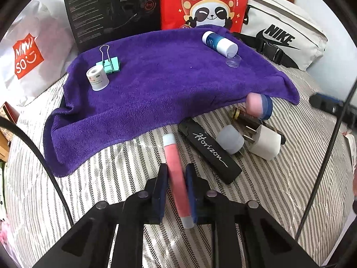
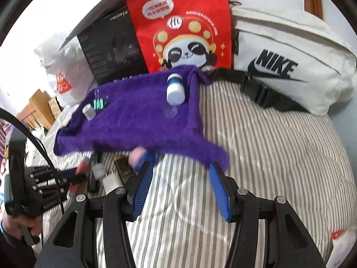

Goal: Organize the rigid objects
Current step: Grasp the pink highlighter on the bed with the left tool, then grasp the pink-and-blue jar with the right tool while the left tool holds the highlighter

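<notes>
My left gripper (image 1: 176, 167) is shut on a pink tube (image 1: 175, 156) with pale blue ends, which lies on the striped bedding (image 1: 111, 178) just in front of the purple towel (image 1: 156, 78). Right of the tube lie a black Horizon case (image 1: 209, 151), a pale cap (image 1: 229, 139), a white plug (image 1: 265, 144) and a pink and blue cylinder (image 1: 260, 106). On the towel sit a tape roll (image 1: 97, 77), a teal binder clip (image 1: 109, 64), a blue and white bottle (image 1: 219, 42) and a clear cap (image 1: 233, 60). My right gripper (image 2: 180, 164) stands open over bare bedding near the towel's (image 2: 138, 122) front corner.
A black headset box (image 1: 111, 11), a red panda bag (image 1: 205, 4), a white Nike bag (image 1: 283, 38) and a white Miniso bag (image 1: 29, 53) line the back. A black cable (image 1: 323, 156) crosses the right side. Striped bedding (image 2: 267, 156) spreads to the right.
</notes>
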The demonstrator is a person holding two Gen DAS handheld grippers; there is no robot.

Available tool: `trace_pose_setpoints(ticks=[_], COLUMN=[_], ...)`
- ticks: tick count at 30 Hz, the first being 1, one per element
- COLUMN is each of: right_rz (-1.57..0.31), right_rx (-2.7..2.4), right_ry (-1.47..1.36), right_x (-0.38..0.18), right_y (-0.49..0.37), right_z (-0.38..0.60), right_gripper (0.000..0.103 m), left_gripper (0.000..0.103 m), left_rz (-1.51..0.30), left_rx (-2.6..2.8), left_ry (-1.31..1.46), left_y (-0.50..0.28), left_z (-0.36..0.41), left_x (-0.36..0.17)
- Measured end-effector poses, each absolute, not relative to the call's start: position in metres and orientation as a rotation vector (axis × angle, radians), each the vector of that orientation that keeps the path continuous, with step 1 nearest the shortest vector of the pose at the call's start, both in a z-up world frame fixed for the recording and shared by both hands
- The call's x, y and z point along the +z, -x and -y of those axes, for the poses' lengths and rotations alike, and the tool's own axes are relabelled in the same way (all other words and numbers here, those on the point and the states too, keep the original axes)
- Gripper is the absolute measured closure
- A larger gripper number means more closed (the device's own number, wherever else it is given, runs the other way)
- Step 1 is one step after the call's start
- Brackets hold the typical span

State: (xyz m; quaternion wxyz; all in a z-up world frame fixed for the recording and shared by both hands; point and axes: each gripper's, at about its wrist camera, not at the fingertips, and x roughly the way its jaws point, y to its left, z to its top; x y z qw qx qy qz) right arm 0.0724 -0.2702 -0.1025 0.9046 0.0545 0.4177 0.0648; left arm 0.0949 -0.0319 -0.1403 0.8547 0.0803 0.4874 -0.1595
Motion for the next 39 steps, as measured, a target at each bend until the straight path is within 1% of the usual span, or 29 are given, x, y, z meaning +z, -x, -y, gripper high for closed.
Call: trace_pose_setpoints(ticks=[7, 11, 15, 24, 30, 35, 39], right_rz=[-0.916, -0.926, -0.944, -1.001, -1.002, -1.016, -1.002], right_rx=[0.174, 0.208, 0.207, 0.146, 0.114, 0.094, 0.114], right_ry=[-0.103, -0.1, -0.14, -0.139, -0.023, -0.021, -0.012], right_x=[-0.122, -0.126, -0.129, -0.142, -0.139, -0.138, -0.138], right_y=[-0.073, -0.083, -0.1, -0.136, -0.126, -0.116, -0.119], right_z=[0.25, 0.233, 0.222, 0.2, 0.201, 0.216, 0.208], right_gripper=[0.05, 0.05, 0.05, 0.05, 0.05, 0.05, 0.05], left_gripper=[0.091, 0.09, 0.09, 0.09, 0.09, 0.09, 0.09], left_rz=[-1.025, -1.016, -1.026, -1.012, -1.005, -0.996, -0.998], left_rx=[-0.354, -0.282, -0.281, -0.298, -0.314, -0.316, -0.316], left_ry=[-0.155, -0.189, -0.138, -0.129, -0.135, -0.13, -0.132], left_y=[-0.101, -0.101, -0.101, -0.099, -0.097, -0.096, -0.096], left_z=[0.03, 0.014, -0.006, -0.011, -0.012, -0.014, -0.013], left_x=[-0.141, -0.141, -0.141, -0.142, -0.142, -0.142, -0.142])
